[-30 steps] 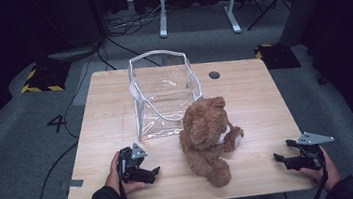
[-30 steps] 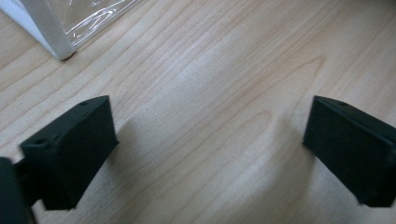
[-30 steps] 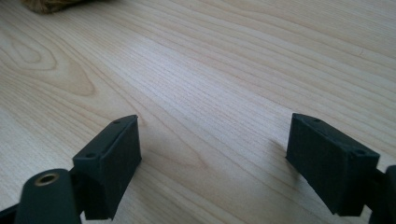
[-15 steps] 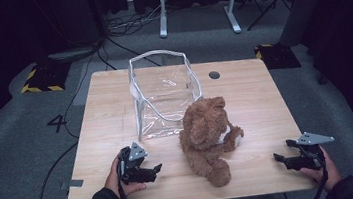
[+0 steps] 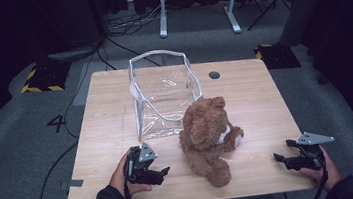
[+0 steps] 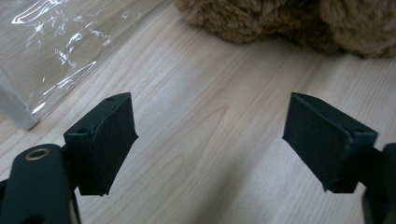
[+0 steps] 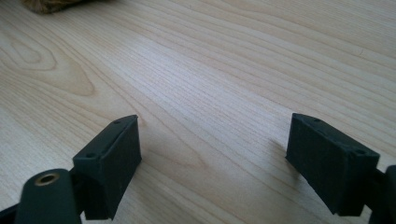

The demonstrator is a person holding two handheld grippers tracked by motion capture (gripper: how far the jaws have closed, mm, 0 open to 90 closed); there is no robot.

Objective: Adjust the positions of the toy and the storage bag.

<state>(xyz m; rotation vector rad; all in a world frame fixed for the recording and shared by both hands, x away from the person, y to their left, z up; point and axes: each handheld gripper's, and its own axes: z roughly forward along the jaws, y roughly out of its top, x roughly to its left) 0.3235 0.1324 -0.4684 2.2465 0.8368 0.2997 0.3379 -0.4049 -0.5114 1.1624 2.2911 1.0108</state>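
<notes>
High view: clear bag upright, teddy bear just beside it.

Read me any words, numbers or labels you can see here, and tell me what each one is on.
"4": a white numeral on the grey floor left of the table.
No text can be read on the teddy bear, the clear plastic bag or either hand-held gripper.
</notes>
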